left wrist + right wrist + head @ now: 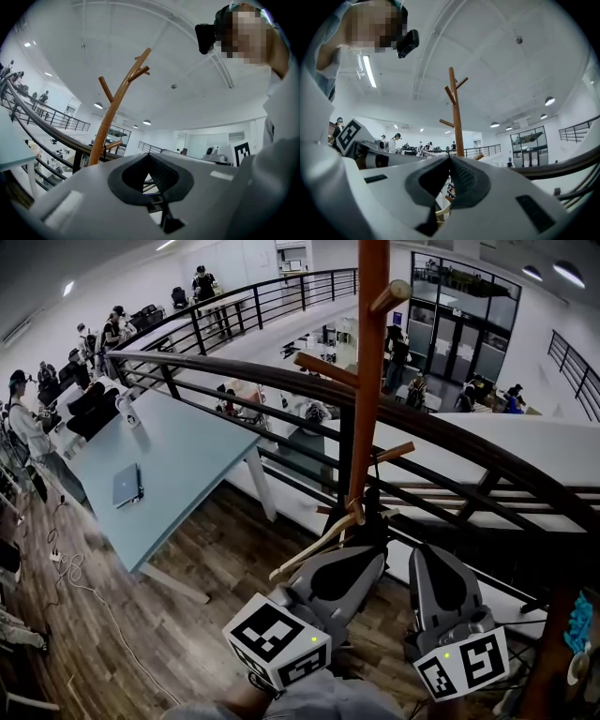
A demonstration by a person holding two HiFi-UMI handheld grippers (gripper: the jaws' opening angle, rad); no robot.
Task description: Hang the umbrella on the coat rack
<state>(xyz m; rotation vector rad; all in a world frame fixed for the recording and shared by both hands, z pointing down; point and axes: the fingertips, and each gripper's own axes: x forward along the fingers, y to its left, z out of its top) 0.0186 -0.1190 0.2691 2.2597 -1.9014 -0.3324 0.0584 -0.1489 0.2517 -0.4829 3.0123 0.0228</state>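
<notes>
Mezzanine, beside the railing (pixel 281 381): a person holds two grippers up at the lower part of a wooden rack (pixel 370 381). The left gripper (pixel 373 552) has its jaws closed tip to tip w/ nothing between them. Its own view shows only a small see-through gap under the meeting tips. The right gripper (pixel 424 554) is the same: tips touching, nothing held. They sit side by side, the left one just beside the pole, the right one a little apart from it. Their marker cubes are nearest the camera.

The umbrella (pixel 314 554) is hard to make out. A pale curved handle slants down and left from the pole, running along the left gripper's edge; whether it touches the gripper can't be told. A dark bundle sits against the pole just above that gripper's tips, mostly hidden behind the pole and gripper. How it is fixed to the rack isn't visible, and neither gripper has hold of it. In the right gripper view a sliver of pale curved wood shows below the jaws, prob. the same handle.

The rack's top is cut off by the head view's upper edge. Both gripper views show its upper pegs against the ceiling.

Left of the rack stands a pale blue table (pixel 187 446) w/ a closed laptop (pixel 127 486), and cables (pixel 70 570) trail over the wood floor (pixel 187 615). People in the bkgd are too small to detail.
</notes>
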